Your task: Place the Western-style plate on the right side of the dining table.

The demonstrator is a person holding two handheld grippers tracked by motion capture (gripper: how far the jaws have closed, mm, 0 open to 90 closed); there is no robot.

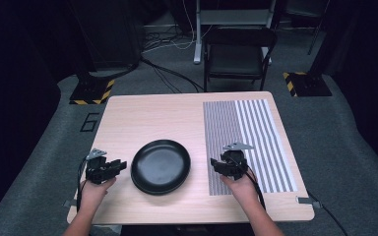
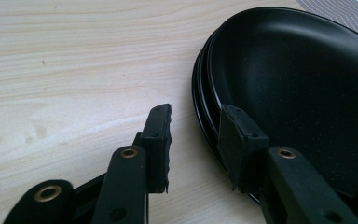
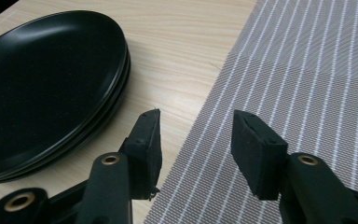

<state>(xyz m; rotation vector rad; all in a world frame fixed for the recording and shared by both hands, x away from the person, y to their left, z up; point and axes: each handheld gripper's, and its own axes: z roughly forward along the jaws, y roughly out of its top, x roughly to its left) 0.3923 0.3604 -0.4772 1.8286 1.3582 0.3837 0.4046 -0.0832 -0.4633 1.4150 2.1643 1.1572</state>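
Note:
A stack of black plates (image 1: 160,166) sits on the wooden table (image 1: 152,118), near the front and a little left of centre. The left gripper (image 1: 120,165) rests just left of the stack, open and empty. In the left gripper view its jaws straddle the rim of the black plates (image 2: 303,79), one pad over the bare wood and the other over the edge. My right gripper (image 1: 215,164) is open and empty at the left edge of the striped placemat (image 1: 248,142). The right gripper view shows the black plates (image 3: 46,79) to its left and the placemat (image 3: 307,74) ahead.
A dark folding chair (image 1: 238,54) stands behind the far edge of the table. Cables run over the grey floor, and two stand bases with yellow-black tape (image 1: 93,92) sit at the back left and back right.

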